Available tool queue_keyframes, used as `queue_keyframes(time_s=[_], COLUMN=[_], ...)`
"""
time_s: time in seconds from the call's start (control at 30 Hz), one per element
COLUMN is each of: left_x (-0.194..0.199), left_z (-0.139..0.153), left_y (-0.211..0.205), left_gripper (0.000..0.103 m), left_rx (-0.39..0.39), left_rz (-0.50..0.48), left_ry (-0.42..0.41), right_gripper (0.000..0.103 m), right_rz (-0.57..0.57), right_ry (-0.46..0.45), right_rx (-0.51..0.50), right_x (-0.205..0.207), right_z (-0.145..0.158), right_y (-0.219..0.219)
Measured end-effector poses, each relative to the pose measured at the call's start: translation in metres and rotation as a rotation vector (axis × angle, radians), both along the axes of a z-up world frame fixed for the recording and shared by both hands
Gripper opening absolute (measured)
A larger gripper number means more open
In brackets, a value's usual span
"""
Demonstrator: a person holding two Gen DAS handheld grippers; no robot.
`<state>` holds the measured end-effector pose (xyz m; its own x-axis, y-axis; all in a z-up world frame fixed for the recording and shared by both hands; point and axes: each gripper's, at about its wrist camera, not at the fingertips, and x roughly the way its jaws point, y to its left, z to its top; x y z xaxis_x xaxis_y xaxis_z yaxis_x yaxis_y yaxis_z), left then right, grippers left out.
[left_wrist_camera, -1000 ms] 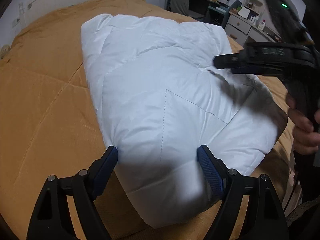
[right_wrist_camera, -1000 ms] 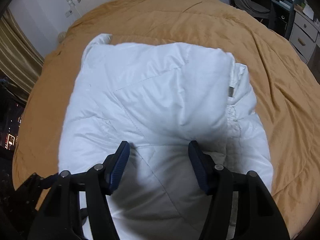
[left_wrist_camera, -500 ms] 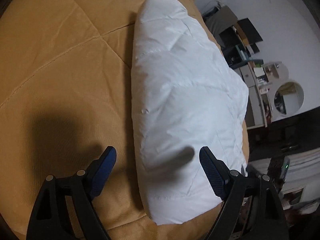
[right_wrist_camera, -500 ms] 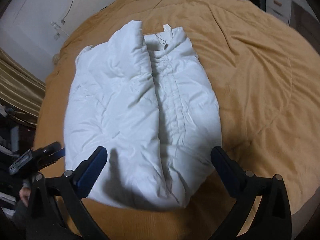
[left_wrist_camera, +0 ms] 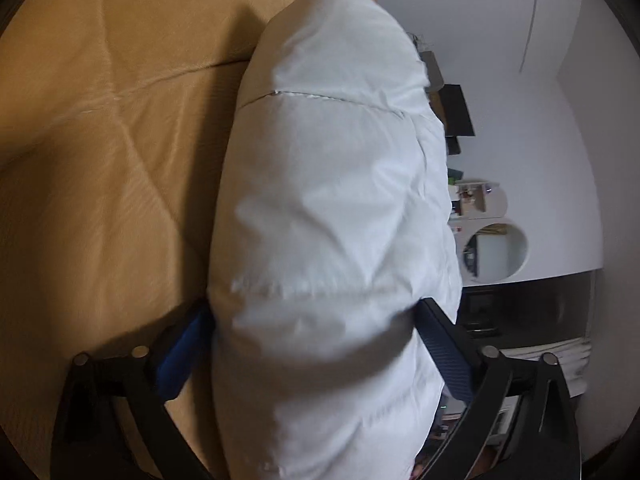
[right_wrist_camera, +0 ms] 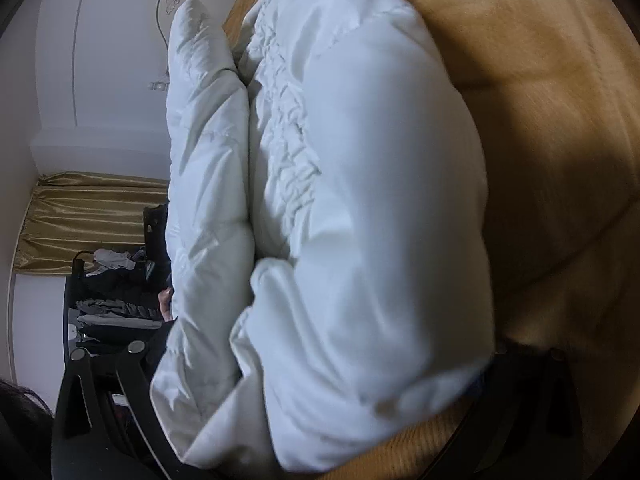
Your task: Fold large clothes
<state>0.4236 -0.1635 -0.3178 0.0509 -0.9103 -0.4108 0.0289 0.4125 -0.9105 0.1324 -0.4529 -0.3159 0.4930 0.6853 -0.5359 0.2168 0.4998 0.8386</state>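
Note:
A white puffy jacket (left_wrist_camera: 328,208) lies folded into a thick bundle on the mustard bedspread (left_wrist_camera: 104,168). My left gripper (left_wrist_camera: 312,320), rolled on its side, straddles one end of the bundle. Its jaws are opening, and the jacket bulges between the blue pads (left_wrist_camera: 180,356) and brushes them. From the other end, the jacket (right_wrist_camera: 360,200) shows its ruched front seam and a folded sleeve. My right gripper (right_wrist_camera: 320,360) stands wide open around that end. Its pads are hidden behind the fabric.
The bedspread (right_wrist_camera: 560,160) stretches beside the bundle. A white dresser with a round mirror (left_wrist_camera: 496,248) stands past the bed on one side. On the other side are gold curtains (right_wrist_camera: 92,216), dark clutter (right_wrist_camera: 116,300) and part of a hand (right_wrist_camera: 165,302).
Both grippers have rolled onto their sides and sunk from above the jacket to its two ends. Their jaws have spread wider, and the bundle now fills the gaps.

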Motion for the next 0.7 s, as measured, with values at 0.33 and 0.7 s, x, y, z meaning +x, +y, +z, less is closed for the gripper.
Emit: queue_keyframes(time_s=[0.33,0.7], left_x=[0.019,0.045], left_z=[0.005,0.1], left_y=[-0.022,0.12], left_gripper=[0.101,0.101], left_rx=[-0.254,-0.085], left_rz=[-0.042,0.047], left_ry=[-0.004,-0.165], right_gripper=[0.069,0.064], right_rz=[0.008,0.177], right_ry=[-0.064,-0.19], right_rx=[0.096,0.104], right_x=[0.003,0.055], right_z=[0.012,0.071], right_y=[0.003,0.126])
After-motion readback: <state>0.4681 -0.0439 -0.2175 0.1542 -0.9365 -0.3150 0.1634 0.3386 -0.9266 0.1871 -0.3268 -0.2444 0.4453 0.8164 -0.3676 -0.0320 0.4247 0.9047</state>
